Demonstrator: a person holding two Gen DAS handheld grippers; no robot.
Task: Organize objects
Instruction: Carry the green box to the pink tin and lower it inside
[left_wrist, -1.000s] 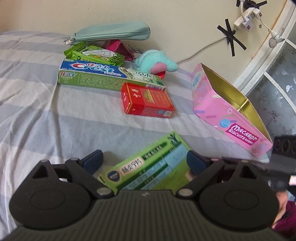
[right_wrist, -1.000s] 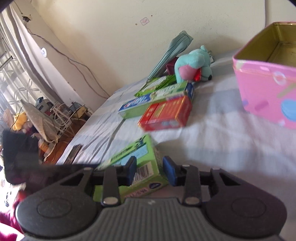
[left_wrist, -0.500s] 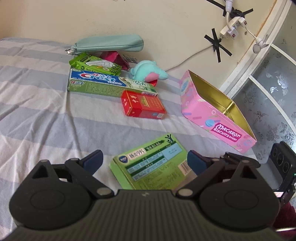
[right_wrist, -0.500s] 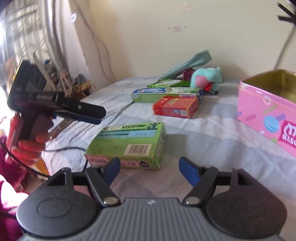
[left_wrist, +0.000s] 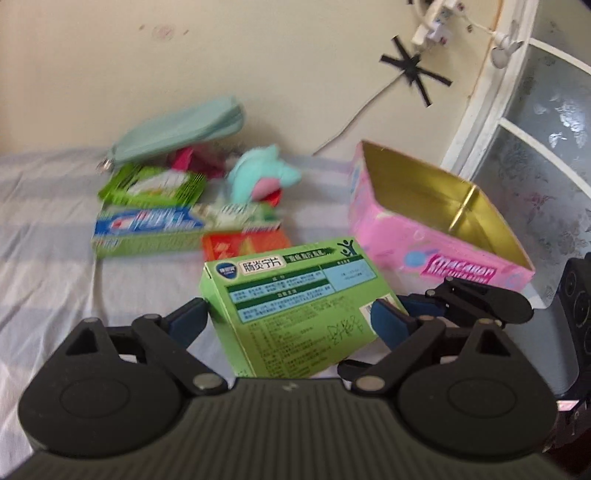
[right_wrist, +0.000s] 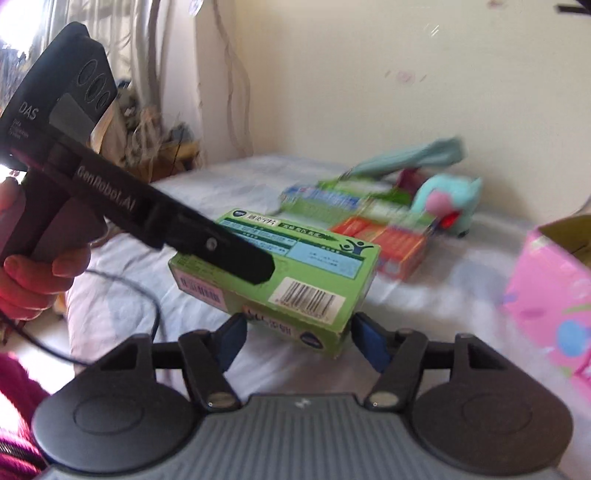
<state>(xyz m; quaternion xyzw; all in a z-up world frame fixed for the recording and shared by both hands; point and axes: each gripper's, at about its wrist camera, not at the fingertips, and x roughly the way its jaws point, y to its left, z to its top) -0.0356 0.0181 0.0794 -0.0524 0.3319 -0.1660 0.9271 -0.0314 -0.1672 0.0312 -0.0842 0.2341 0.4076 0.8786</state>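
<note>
Gripping the green box (left_wrist: 295, 288) with the left gripper (left_wrist: 288, 317), with fingers closing on its two sides, clear of the bed (left_wrist: 44, 240) over the near part. Closing the right gripper (right_wrist: 297, 332) as well, with the box's near corner between its fingers and no press visible yet. Risk of twisting or dropping the box through uneven pull from two sides. Risk also of catching the rim of the pink tin (left_wrist: 424, 236) on the way in. At the bed's right edge, the tin: open, apparently empty.
</note>
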